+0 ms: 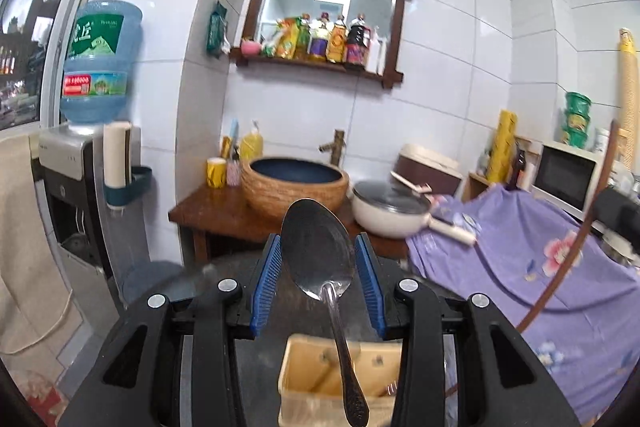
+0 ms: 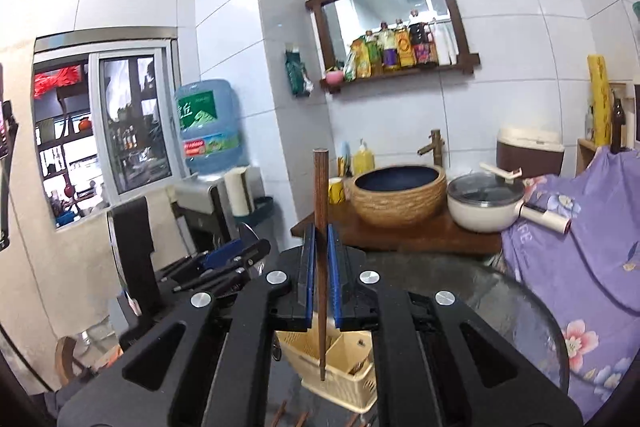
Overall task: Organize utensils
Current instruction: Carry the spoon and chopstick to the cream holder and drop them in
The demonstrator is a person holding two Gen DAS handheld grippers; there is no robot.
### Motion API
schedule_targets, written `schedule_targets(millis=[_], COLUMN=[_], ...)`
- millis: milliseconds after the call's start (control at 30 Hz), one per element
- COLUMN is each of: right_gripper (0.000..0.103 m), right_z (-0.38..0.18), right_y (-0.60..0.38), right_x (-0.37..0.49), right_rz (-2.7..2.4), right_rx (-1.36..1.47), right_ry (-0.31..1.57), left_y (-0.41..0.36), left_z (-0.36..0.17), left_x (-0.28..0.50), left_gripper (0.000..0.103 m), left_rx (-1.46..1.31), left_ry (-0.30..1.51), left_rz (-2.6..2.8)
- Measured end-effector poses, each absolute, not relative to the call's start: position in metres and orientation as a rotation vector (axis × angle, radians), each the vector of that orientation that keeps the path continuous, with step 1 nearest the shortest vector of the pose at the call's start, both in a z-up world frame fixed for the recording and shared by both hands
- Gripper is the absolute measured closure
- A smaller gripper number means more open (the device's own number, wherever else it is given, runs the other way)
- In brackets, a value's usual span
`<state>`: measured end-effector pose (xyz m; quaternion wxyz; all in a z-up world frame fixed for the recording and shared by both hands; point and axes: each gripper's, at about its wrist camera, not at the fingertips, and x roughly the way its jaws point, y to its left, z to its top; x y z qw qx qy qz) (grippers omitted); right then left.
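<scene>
The left gripper pinches a metal spoon at its bowl; the right gripper pinches a wooden chopstick upright, above the beige utensil basket at the bottom centre.

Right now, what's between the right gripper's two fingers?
A brown chopstick stands upright between the right gripper fingers, clamped, its lower tip over the cream basket, as the right wrist view shows.
</scene>
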<state>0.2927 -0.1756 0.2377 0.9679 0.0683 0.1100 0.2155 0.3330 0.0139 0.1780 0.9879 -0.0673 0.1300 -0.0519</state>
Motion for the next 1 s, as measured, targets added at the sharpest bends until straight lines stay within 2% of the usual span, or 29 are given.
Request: schedule_targets(millis=[133, 500, 933, 967, 1000], right_gripper=[0.096, 0.096, 0.096, 0.096, 0.096], right_z=[0.231, 0.147, 0.099, 0.099, 0.099], right_y=[-0.168, -0.158, -0.155, -0.156, -0.157], right_x=[0.313, 0.351, 0.366, 0.366, 0.366], right_rz=[0.386, 0.359, 0.333, 0.330, 0.329], right_rx=[0.103, 0.117, 0.096, 0.095, 0.098], right_ry=[0.201, 0.348, 0.434, 0.434, 0.432], left_y=[0.006, 0.004, -0.005, -0.005, -0.003], left_z=[0.170, 0.103, 0.077, 0.076, 0.077], left_x=[0.355, 0.375, 0.375, 0.374, 0.373], left_gripper=[0.066, 0.066, 0.065, 0.058, 0.046], left_rx=[-0.098, -0.090, -0.007, -0.011, -0.020], left_ry=[0.238, 0.357, 0.428, 0.430, 0.428], left_rz=[-0.044, -0.038, -0.090, -0.092, -0.094])
